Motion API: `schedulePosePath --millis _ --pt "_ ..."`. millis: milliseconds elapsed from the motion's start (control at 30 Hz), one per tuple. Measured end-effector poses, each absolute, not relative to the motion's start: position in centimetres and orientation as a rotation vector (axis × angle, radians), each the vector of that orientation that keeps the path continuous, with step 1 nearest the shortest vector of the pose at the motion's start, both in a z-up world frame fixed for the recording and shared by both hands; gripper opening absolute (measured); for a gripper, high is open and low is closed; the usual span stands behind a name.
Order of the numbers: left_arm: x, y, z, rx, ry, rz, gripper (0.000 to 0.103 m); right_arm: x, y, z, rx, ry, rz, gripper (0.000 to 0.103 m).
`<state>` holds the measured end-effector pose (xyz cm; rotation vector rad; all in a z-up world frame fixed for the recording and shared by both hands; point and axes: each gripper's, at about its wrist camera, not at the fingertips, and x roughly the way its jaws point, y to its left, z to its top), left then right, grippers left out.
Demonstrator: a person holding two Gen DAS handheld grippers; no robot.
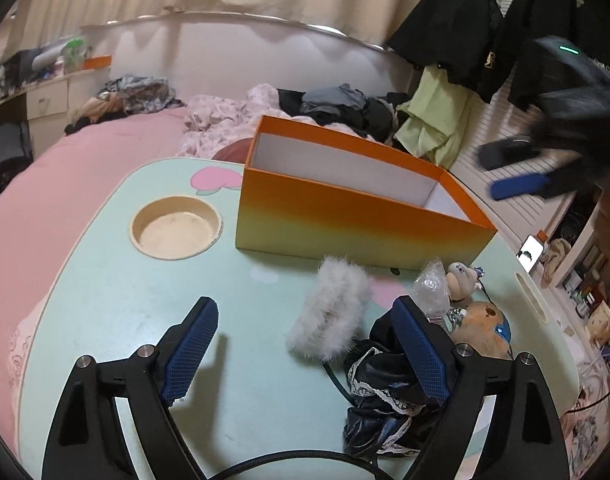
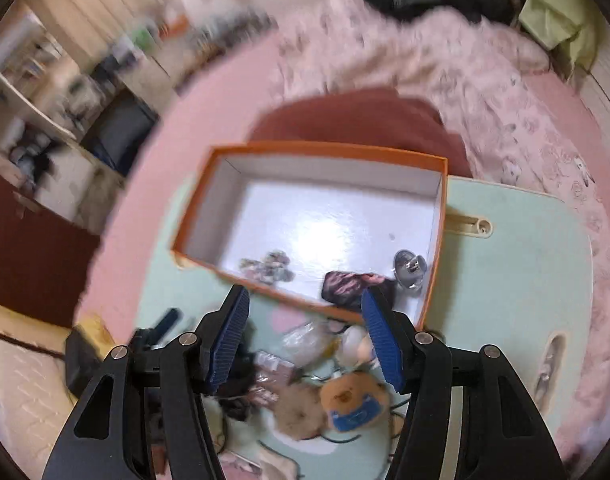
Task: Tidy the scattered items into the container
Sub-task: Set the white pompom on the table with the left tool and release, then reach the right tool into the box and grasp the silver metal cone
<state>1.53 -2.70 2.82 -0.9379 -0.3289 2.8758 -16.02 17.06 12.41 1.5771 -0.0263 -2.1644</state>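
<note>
L claw [image 1: 305,344] spread wide, nothing gripped, low over mint table [image 1: 117,300]; fluffy white band [image 1: 329,312] btwn fingers, black lace cloth [image 1: 381,384] at one pad. R claw [image 2: 305,336] released, empty, above orange box [image 2: 329,148] w/ few small bits inside. Plush toy [image 2: 357,404] outside, near box.

L gripper [image 1: 309,344] low, angled down, jaws wide apart, nothing between pads. R gripper [image 2: 305,336] pointing steeply down, jaws part open, nothing gripped, view blurred.

Your right gripper [image 1: 517,168] shows only as a dark blur at the left-wrist frame's right edge.
</note>
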Motion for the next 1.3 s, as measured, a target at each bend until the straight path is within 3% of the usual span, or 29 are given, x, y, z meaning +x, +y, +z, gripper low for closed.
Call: schedulePosePath --millis 67,233,433,633,767,967,1033,1133,1233,1300 --pt "1.5 -2.8 2.8 -0.936 -0.334 2.873 0.088 -17.9 15.4 11.2 1.698 0.176 -2.188 0.04" --pt "1.5 -3.0 2.7 -0.939 -0.36 2.863 0.088 -19.6 12.7 8.1 1.86 0.5 -2.168 0.04" --pt "1.5 -2.9 2.7 -0.943 -0.361 2.862 0.088 -20.3 12.8 7.0 1.869 0.535 -2.202 0.039" --pt "1.4 -2.9 2.8 -0.947 -0.361 2.865 0.089 -22.5 13.1 5.3 1.97 0.595 -2.22 0.026" --pt "1.4 -2.9 2.9 -0.951 -0.371 2.86 0.089 -23.0 12.4 3.4 1.974 0.697 -2.2 0.028" --pt "1.3 -3.2 2.7 -0.959 -0.412 2.849 0.089 -23.4 13.3 4.3 1.943 0.584 -2.21 0.025" --pt "1.3 -3.3 2.7 -0.958 -0.421 2.846 0.089 -23.2 13.4 6.0 1.876 0.489 -2.241 0.003" --pt "1.2 -3.3 2.6 -0.961 -0.419 2.847 0.089 -22.9 14.0 8.9 1.779 0.34 -2.251 0.002" --pt "1.2 -3.3 2.6 -0.964 -0.419 2.846 0.089 -22.3 14.0 9.9 1.746 0.328 -2.271 0.003" --pt "1.1 -3.3 2.6 -0.965 -0.416 2.846 0.089 -22.4 14.2 10.0 1.746 0.313 -2.273 0.008"
